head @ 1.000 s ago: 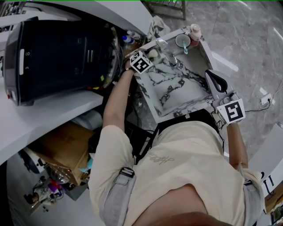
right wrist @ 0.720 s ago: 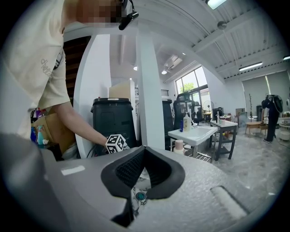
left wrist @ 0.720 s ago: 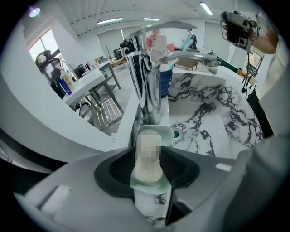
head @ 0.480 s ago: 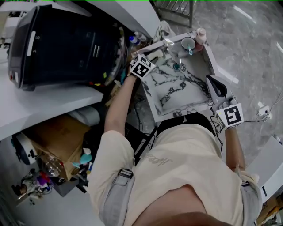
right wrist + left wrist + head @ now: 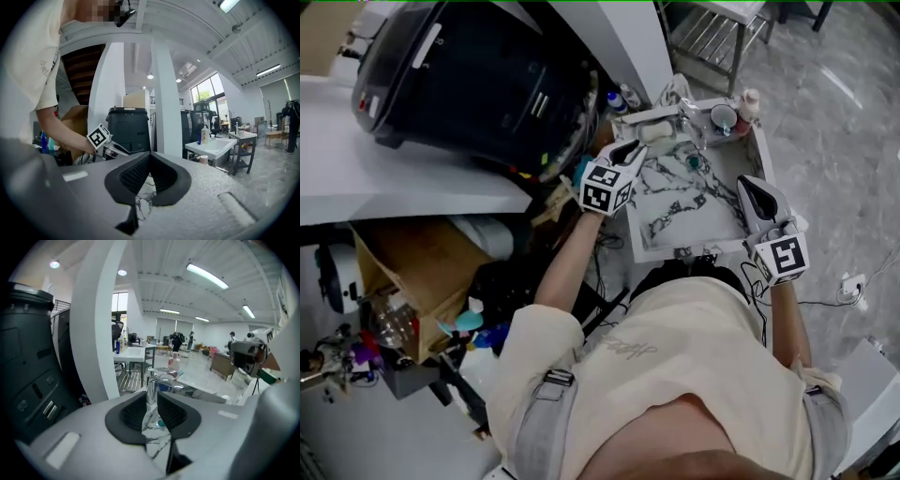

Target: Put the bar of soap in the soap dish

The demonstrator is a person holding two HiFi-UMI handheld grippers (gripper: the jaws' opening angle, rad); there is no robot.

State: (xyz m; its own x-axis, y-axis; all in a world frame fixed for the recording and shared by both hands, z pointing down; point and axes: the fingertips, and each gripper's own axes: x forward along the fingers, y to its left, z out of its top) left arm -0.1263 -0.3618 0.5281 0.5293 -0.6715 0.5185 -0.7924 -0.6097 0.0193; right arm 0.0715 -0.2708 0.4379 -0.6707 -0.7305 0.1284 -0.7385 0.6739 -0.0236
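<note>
At the marble tabletop's (image 5: 675,202) far left corner, a pale lump, likely the bar of soap (image 5: 657,132), is too small to tell apart from any dish beneath it. The right gripper (image 5: 743,185) covers the tabletop's near right corner.

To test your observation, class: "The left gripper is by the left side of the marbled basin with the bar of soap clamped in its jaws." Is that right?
Only the grip is wrong: the left gripper is by the left side of the marbled basin, but its jaws, which have just been closing, hold nothing. The left gripper view shows a bare gap between them.
</note>
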